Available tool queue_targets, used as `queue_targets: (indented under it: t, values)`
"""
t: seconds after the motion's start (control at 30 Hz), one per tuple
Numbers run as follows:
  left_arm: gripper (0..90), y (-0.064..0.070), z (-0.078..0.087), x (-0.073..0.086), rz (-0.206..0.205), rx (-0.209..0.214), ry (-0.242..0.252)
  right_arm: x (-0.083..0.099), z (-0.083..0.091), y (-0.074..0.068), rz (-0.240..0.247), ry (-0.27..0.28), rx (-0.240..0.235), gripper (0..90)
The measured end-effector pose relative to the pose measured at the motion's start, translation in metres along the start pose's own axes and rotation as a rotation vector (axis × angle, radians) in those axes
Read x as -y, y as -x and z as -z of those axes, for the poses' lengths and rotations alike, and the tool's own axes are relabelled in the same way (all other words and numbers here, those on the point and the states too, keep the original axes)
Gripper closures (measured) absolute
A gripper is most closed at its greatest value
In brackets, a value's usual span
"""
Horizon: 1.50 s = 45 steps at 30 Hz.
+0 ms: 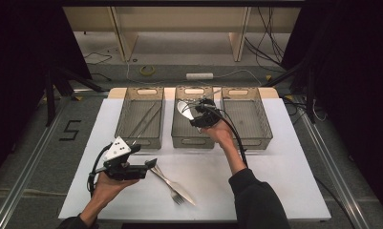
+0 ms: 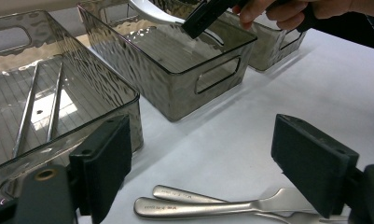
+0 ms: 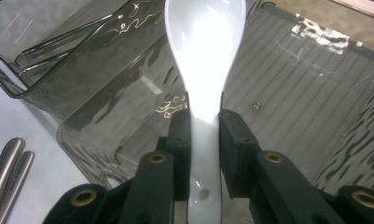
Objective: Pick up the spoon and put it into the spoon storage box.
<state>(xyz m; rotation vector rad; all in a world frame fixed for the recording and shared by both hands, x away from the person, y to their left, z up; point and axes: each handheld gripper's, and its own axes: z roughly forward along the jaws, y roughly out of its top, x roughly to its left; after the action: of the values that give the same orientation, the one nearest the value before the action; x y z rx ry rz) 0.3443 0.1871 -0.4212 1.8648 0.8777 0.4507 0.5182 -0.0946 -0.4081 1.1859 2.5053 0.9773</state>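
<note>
While the right tool (image 1: 191, 110) pinches the white spoon (image 3: 204, 56) by its handle, the spoon hangs over the middle bin (image 1: 193, 139), bowl pointing away from the hand. So it only needs to go down. The left tool (image 2: 201, 168) is wide open, just above the forks (image 2: 208, 205) on the tabletop (image 1: 275, 181).

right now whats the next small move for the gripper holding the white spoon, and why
Probably lower the right gripper a little, then open it. Its jaws are shut on the handle of the white ceramic spoon, which hangs over the middle smoky clear plastic bin, so the bin's floor lies below it. Releasing lower would likely mean a gentler landing.
</note>
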Motion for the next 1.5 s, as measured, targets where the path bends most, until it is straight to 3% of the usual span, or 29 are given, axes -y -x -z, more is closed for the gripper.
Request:
queue_targets:
  t: [0.37,0.7,0.9,1.0,1.13,1.33,1.5]
  values:
    - [19.8,0.000,0.000,0.000,0.000,0.000,-0.002,0.002,-0.010,-0.003,0.011,-0.053,-0.008,73.5]
    - [19.8,0.001,0.000,0.000,0.001,-0.001,-0.004,0.001,0.004,-0.001,0.005,-0.012,-0.053,67.1]
    - [19.7,-0.001,-0.001,0.000,0.008,-0.001,-0.010,0.007,0.024,-0.006,0.021,0.034,-0.076,54.7]
    - [19.7,-0.002,-0.001,0.000,0.013,-0.002,-0.007,0.014,0.035,-0.011,0.041,0.070,-0.073,45.3]
    - [19.7,-0.002,-0.001,0.000,0.019,-0.001,-0.007,0.028,0.053,-0.019,0.063,0.116,-0.087,39.6]
    - [19.7,-0.004,-0.002,-0.001,0.047,-0.002,-0.015,0.061,0.077,-0.029,0.076,0.181,-0.123,36.6]
    - [19.6,-0.006,-0.004,-0.001,0.062,-0.001,-0.021,0.089,0.085,-0.029,0.066,0.201,-0.138,34.5]
